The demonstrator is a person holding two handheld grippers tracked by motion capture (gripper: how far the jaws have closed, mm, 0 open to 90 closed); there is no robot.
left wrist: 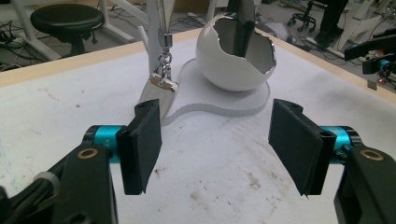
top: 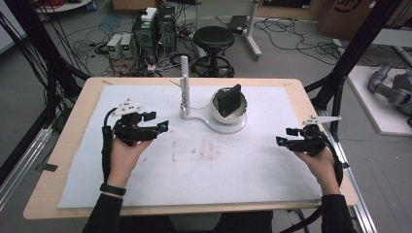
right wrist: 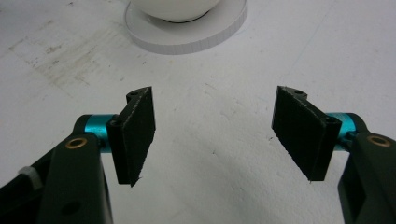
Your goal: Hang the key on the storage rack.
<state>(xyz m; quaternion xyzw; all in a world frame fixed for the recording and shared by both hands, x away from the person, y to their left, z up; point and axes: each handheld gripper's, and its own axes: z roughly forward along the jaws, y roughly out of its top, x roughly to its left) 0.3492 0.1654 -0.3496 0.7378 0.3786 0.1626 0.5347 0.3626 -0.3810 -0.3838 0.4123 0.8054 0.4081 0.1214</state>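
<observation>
1. The light wooden table, covered by a white stained sheet, bears everything.
2. A flat white stand base sits at the sheet's far middle. On it rests a white egg-shaped broken-shell bowl holding a dark flat slab upright. A thin white post rises beside the bowl.
3. The left gripper, well apart from the stand on the left, has its jaws spread wide with nothing between them, over bare sheet.
4. The right gripper, near the sheet's right edge, is likewise released, jaws parted and gripping nothing.
5. A small silver clasp hangs from the post, just above the base.
</observation>
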